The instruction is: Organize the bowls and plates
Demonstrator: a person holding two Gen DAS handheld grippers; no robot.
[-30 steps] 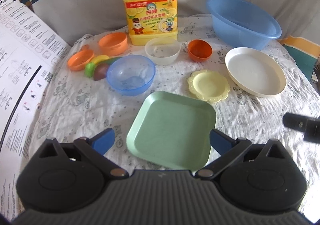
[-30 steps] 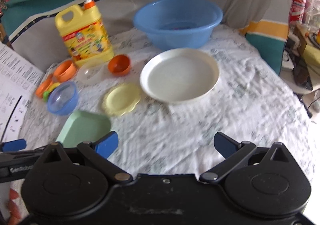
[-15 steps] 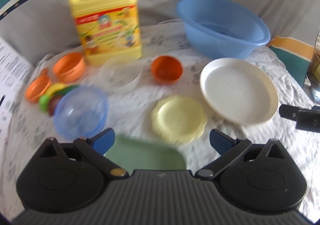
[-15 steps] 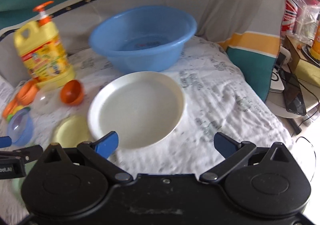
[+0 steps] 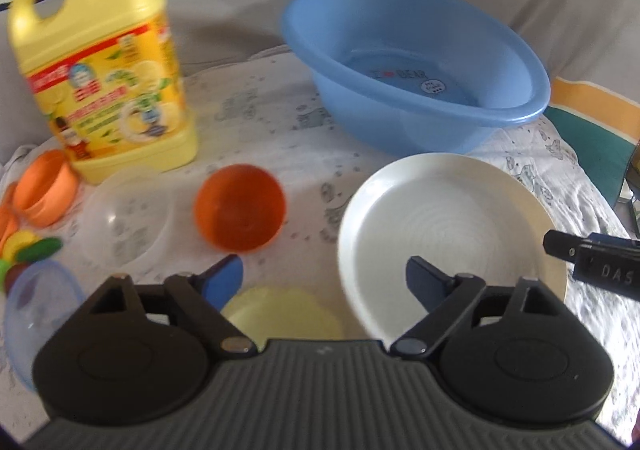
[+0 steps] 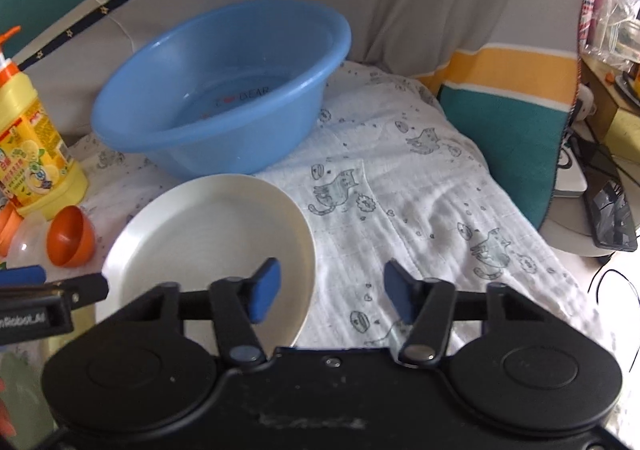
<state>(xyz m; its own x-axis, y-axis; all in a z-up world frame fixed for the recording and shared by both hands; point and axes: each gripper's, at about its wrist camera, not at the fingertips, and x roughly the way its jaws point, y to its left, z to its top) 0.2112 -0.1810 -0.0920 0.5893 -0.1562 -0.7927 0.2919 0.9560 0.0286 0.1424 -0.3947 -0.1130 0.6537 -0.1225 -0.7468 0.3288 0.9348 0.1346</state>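
A cat-print cloth (image 6: 400,186) carries the blue basin (image 6: 208,90) and white plate (image 6: 208,226).

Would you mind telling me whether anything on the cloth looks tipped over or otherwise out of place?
The small orange bowl lies tipped on its side, its opening facing the cameras, between the clear bowl and the white plate. Nothing looks spilled or damaged.

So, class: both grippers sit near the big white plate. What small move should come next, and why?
Probably ease the right gripper forward so its closing fingers straddle the white plate rim: one finger is already over the plate, the other over the cloth, nothing gripped yet.
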